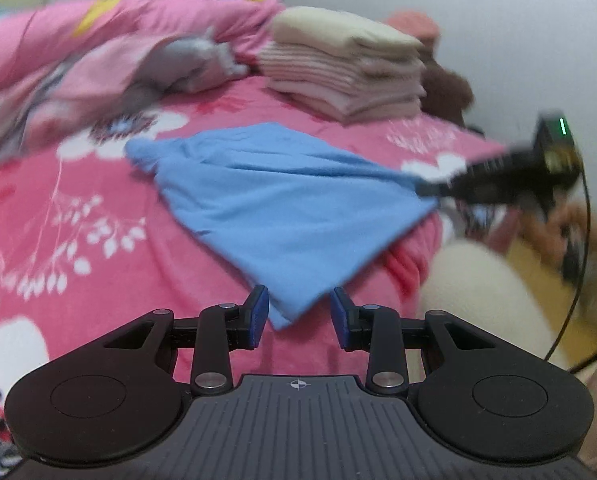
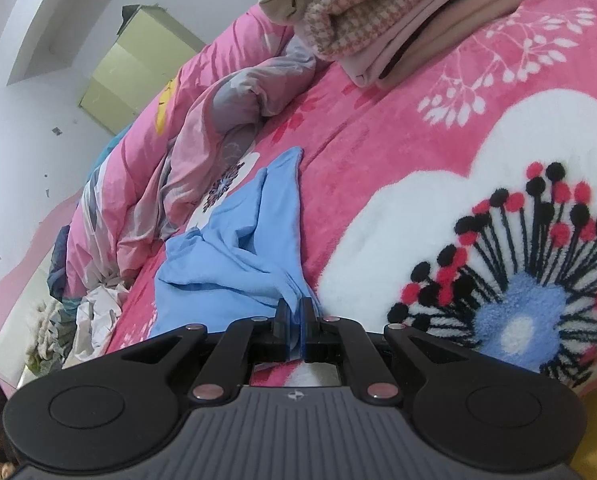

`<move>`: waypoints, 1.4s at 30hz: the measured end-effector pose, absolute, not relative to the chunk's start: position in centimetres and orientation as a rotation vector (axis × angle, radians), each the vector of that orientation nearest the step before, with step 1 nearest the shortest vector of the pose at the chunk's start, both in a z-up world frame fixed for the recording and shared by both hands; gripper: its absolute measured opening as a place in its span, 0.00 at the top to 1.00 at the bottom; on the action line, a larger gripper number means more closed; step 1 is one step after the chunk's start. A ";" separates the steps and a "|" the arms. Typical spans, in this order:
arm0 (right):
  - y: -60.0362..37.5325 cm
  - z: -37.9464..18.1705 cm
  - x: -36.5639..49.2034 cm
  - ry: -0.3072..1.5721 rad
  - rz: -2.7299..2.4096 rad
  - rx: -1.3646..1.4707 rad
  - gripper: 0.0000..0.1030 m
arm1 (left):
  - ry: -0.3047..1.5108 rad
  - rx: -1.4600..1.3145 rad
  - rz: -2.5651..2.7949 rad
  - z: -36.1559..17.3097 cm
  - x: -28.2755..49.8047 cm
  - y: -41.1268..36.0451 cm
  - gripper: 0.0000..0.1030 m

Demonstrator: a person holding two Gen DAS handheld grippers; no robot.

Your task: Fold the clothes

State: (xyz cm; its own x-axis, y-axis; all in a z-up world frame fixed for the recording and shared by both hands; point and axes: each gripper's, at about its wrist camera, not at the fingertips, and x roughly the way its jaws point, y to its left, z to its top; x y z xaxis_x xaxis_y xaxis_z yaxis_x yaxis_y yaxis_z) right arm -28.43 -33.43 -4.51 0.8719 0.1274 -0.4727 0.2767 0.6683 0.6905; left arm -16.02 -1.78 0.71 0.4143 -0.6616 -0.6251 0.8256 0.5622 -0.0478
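Note:
A light blue garment [image 1: 286, 204] lies spread and creased on the pink flowered blanket [image 1: 78, 200]. My left gripper [image 1: 298, 310] is open, its blue pads [image 1: 258, 310] standing either side of the garment's near corner without pressing it. The view is blurred by motion. At the right of this view my right gripper [image 1: 424, 190] pinches the garment's far right corner and pulls it taut. In the right wrist view the right gripper [image 2: 294, 308] is shut on a bunched edge of the blue garment [image 2: 238, 248], which trails away over the blanket [image 2: 378, 140].
A stack of folded beige and pink clothes [image 1: 346, 76] [image 2: 378, 12] sits at the back of the bed. A crumpled pink quilt [image 1: 98, 64] [image 2: 146, 184] lies to the left. A hand [image 1: 570, 232] and a black cable [image 1: 580, 260] are at the right edge.

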 end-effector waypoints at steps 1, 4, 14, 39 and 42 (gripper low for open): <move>-33.4 -4.5 -28.4 0.521 -0.088 0.846 0.96 | 0.625 0.327 -0.941 0.5 -16.5 -2.2 0.68; -33.7 -4.8 -28.4 0.517 -0.081 0.872 0.96 | 0.568 0.455 -0.905 -0.4 -17.6 -3.5 0.68; -34.5 -5.7 -28.3 0.497 -0.048 0.952 0.96 | 0.429 0.590 -0.816 -0.5 -19.3 -4.9 0.69; -34.7 -6.0 -28.4 0.488 -0.037 0.964 0.96 | 0.437 0.629 -0.731 -1.8 -19.6 -5.3 0.90; -34.7 -6.0 -28.5 0.486 -0.037 0.966 0.96 | 0.458 0.628 -0.726 -1.9 -19.6 -5.1 0.84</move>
State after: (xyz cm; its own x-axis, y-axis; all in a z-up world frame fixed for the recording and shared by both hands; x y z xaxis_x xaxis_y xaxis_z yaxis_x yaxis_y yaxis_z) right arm -28.47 -34.65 -6.01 0.8924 0.1823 -0.4127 0.2432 0.5762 0.7803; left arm -19.55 -5.10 -1.94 0.6650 -0.4656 -0.5839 0.7274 0.5810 0.3651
